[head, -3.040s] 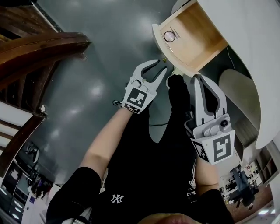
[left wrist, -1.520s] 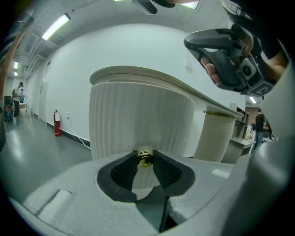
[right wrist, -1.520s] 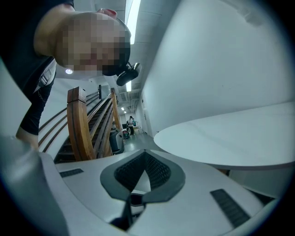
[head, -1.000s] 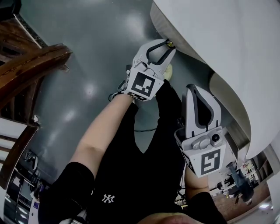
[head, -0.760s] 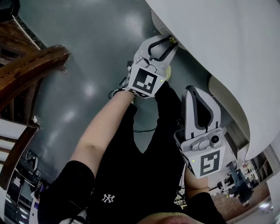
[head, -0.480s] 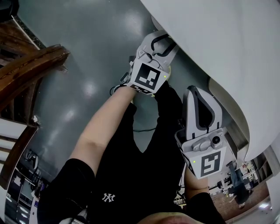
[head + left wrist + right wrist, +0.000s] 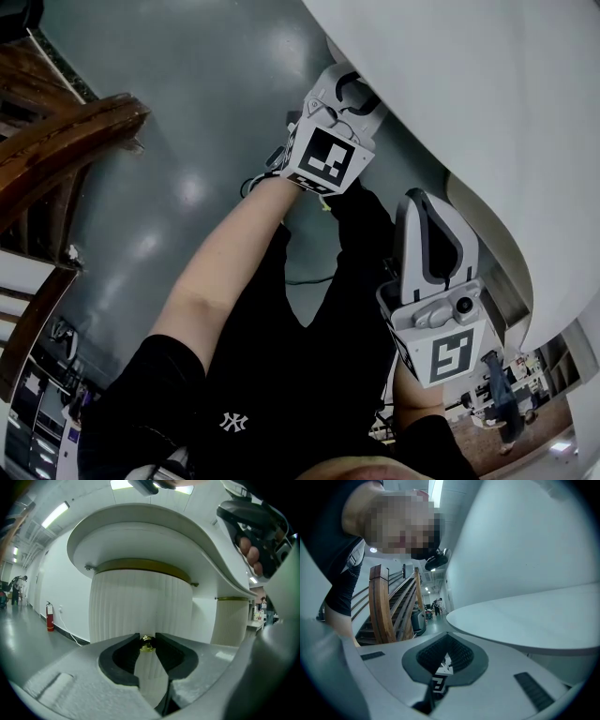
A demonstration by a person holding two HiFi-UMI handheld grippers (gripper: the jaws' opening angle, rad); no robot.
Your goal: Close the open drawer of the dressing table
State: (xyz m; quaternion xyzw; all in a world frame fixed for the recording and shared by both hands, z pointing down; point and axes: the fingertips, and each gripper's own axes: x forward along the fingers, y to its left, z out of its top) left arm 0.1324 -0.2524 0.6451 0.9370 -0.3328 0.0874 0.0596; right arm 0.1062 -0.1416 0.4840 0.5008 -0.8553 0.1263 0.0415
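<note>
Items counted: two grippers, one drawer, one brass knob, one dressing table.

The left gripper (image 7: 349, 86) stood at 1 o'clock in the head view, reached out on a bare, nearly straight forearm (image 7: 220, 272). Its tips were tucked under the overhanging white top (image 7: 469, 94) of the dressing table. In the left gripper view its jaws were drawn in on the brass knob (image 7: 147, 643), which sat between the two tips. That knob was fixed to the fluted, curved drawer front (image 7: 140, 602). The front stood directly below the top, under a brass band (image 7: 140, 566).

The right gripper (image 7: 424, 202) was at 4 o'clock in the head view, held close to the body with its jaws pointing toward 12 o'clock, beside the table edge and touching nothing. In the right gripper view its jaws were together at the tips with nothing between them.

The floor (image 7: 206, 84) was smooth, grey and glossy. One wooden staircase (image 7: 56, 122) rose at 9 o'clock. In the left gripper view, one fire extinguisher (image 7: 50, 620) stood against a white wall at 9 o'clock, and a second fluted column (image 7: 232, 620) stood at 3 o'clock. Strip lights ran along the ceiling.
</note>
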